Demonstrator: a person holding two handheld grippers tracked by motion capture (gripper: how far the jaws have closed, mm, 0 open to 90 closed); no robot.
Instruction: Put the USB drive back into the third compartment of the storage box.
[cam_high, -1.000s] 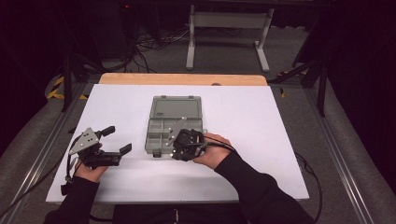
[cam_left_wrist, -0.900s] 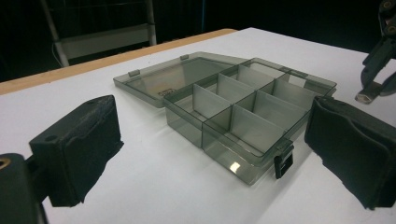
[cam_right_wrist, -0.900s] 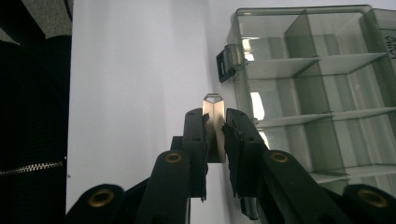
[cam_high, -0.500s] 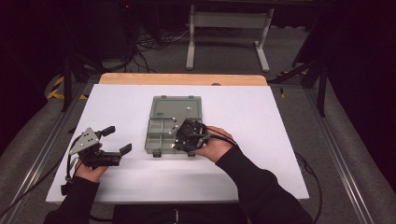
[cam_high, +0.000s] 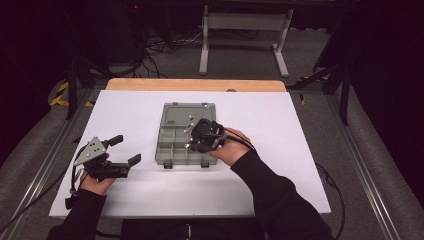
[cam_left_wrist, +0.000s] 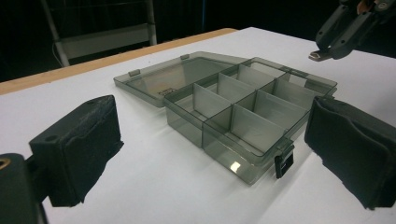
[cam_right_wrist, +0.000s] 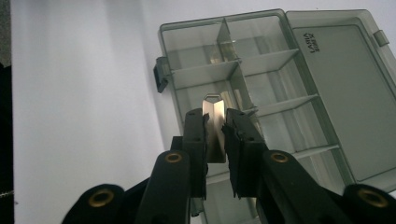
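Note:
A smoky grey see-through compartment box (cam_high: 172, 146) lies in the middle of the white table with its lid (cam_high: 180, 112) flat open on the far side. My right gripper (cam_high: 192, 137) hovers over the box's compartments, shut on a small silver metal piece (cam_right_wrist: 214, 105) that sticks up between its pads (cam_right_wrist: 196, 128). The box's dividers (cam_right_wrist: 275, 58) show just beyond it. My left gripper (cam_high: 126, 150) rests at the table's left, jaws wide open with nothing between them, facing the box (cam_left_wrist: 243, 116). In the left gripper view the right gripper (cam_left_wrist: 327, 49) hangs above the box's far corner.
The white tabletop (cam_high: 300, 150) has free room right of and in front of the box. A wooden edge (cam_high: 195, 85) borders its far side. Beyond it stand a metal frame (cam_high: 240, 22) and cables on the dark floor.
My right gripper has moved away from the box's near edge to over its compartments, rising slightly, still holding the metal piece. The left gripper has stayed put.

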